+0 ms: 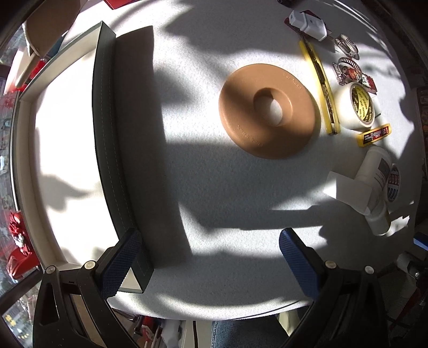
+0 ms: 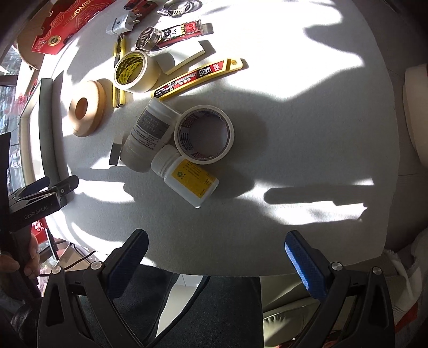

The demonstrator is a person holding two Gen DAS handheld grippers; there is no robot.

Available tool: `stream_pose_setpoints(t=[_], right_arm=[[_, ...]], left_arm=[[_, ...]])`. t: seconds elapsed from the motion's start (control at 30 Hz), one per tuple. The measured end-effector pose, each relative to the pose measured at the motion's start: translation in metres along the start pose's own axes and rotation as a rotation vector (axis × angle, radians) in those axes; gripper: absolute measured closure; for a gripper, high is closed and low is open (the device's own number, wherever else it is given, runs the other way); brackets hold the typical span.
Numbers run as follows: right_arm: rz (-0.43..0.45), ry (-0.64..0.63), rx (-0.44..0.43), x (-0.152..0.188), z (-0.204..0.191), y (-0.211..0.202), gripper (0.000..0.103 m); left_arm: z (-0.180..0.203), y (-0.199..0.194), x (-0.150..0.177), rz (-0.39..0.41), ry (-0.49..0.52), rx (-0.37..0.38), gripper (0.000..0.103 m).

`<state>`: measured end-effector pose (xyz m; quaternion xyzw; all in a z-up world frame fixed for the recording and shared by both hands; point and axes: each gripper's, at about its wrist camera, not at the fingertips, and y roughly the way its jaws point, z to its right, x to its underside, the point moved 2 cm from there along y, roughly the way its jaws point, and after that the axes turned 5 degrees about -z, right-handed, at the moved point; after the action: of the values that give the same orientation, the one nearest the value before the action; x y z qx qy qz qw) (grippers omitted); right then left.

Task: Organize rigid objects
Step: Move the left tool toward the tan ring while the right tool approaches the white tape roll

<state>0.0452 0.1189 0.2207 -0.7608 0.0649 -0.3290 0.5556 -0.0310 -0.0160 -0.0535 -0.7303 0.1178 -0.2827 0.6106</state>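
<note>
Both our grippers, left gripper and right gripper, are wide open and hold nothing. We see the box has nothing inside. The brown ring, tape roll and bottles wait on the table. Nothing is put away yet.

1. the red box at the table's far left corner runs out past the right wrist view's top edge.
2. print on the grey-labelled bottle is too small to read.
3. a white card covers part of the bottle in the left wrist view.
</note>
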Motion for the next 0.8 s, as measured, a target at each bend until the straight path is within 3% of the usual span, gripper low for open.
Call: stream_pose_setpoints(t=[0.1,0.33,0.43,0.57,0.8], right_arm=[[0.034,0.06,-0.004,-0.007,0.015,-0.003,0.0],[0.119,0.166,0.104,-0.031,0.042,-0.008,0.0],[0.11,0.168,0.147,-0.055,0.04,-0.004,0.0],[0.11,0.176,0.125,-0.077,0.04,-0.001,0.0],[0.121,0.101,0.145,-0.109,0.017,0.007,0.0]], left_arm=[[0.001,-0.018,-0.008,0.044,-0.017,0.004,0.0],[0.015,-0.069,-0.049,0.081,-0.015,-0.048,0.0],[0.017,-0.089,-0.063,0.101,-0.01,-0.081,0.0],[0.013,-0.11,-0.081,0.093,-0.021,-0.101,0.0],[0.017,-0.149,-0.115,0.103,0.015,-0.091,0.0]])
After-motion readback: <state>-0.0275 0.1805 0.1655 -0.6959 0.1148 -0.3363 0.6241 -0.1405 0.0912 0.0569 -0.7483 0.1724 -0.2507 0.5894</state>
